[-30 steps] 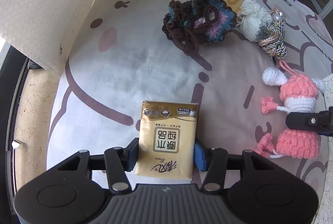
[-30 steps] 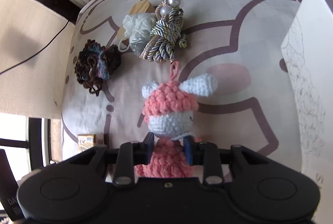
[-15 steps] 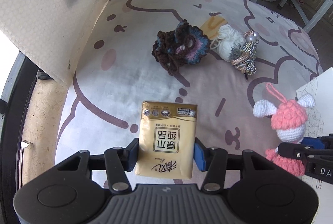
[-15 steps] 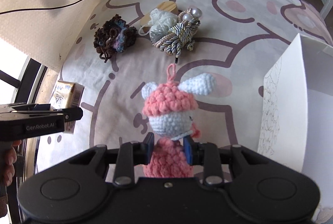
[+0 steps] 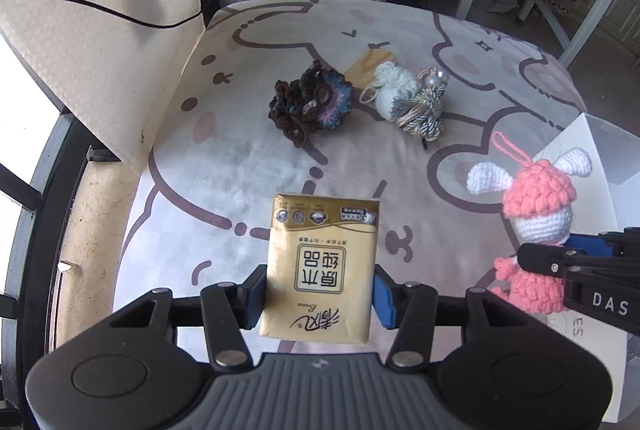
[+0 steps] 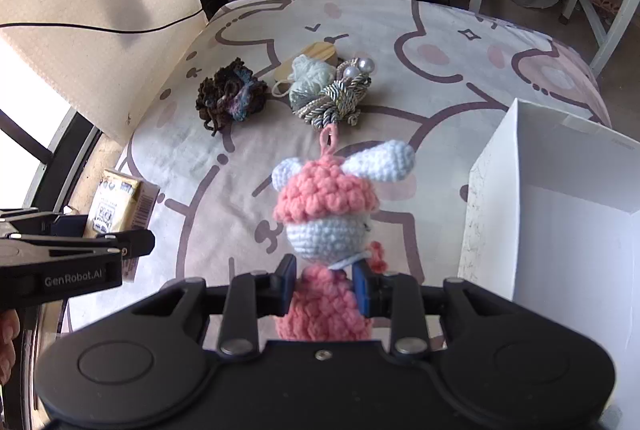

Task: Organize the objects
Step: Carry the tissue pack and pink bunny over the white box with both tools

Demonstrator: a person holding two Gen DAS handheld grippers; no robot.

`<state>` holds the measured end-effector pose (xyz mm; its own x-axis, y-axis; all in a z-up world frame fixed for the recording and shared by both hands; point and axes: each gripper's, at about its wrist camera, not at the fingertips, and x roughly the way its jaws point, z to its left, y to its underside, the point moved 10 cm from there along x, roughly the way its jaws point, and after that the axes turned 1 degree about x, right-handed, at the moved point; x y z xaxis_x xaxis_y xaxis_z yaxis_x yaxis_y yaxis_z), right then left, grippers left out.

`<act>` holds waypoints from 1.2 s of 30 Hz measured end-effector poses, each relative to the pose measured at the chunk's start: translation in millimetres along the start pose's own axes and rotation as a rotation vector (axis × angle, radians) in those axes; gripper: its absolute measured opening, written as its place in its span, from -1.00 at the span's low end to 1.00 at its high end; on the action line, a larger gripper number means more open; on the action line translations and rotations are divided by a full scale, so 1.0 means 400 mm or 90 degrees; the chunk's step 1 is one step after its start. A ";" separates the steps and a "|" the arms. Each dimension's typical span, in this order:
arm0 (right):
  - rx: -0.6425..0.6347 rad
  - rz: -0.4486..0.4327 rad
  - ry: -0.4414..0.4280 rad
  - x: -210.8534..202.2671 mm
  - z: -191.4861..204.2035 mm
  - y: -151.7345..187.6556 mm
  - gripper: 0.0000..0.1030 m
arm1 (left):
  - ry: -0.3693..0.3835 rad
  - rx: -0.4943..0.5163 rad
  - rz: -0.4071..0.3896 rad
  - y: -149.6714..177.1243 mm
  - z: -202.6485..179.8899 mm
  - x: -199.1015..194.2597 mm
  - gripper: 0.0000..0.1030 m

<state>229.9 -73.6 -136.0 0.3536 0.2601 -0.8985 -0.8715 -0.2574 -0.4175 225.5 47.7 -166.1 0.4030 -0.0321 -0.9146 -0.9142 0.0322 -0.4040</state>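
Right now both grippers are full and up in the air above the cushion [image 5: 248, 158] with the cartoon lines. The left gripper [image 5: 320, 290] squeezes the gold tissue pack [image 5: 320, 266] by its two long sides. The right gripper [image 6: 323, 284] is clenched on the pink crochet doll [image 6: 326, 214], low on its body, so the head sticks out in front. The white box [image 6: 560, 230] stands open just to the right of the doll, and I think that is where things go. To do this well, bring the doll over the open top first, go low, then let go. Keep the tissue pack back so the two grippers do not bump. The dark yarn flower [image 5: 310, 102] and the rope tassel [image 5: 420, 110] wait farther back.
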 end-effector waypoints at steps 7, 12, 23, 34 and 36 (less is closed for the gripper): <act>0.004 -0.034 0.002 -0.065 -0.007 -0.005 -0.40 | 0.004 0.018 -0.040 -0.011 -0.044 -0.062 0.03; -0.014 -0.087 0.014 -0.147 -0.020 -0.026 -0.40 | 0.013 0.014 -0.075 -0.043 -0.070 -0.107 0.03; -0.004 -0.204 0.031 -0.326 -0.116 -0.057 -0.40 | 0.063 0.050 -0.165 -0.113 -0.213 -0.220 0.03; 0.061 -0.252 0.067 -0.410 -0.305 -0.037 -0.40 | 0.133 0.098 -0.203 -0.142 -0.399 -0.243 0.03; 0.076 -0.255 0.074 -0.417 -0.344 -0.034 -0.40 | 0.145 0.108 -0.208 -0.144 -0.431 -0.242 0.03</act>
<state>229.5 -241.6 0.7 0.7019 0.2089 -0.6810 -0.6885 -0.0458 -0.7238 232.0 -123.3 -51.5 0.6337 -0.2864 -0.7186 -0.7119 0.1475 -0.6866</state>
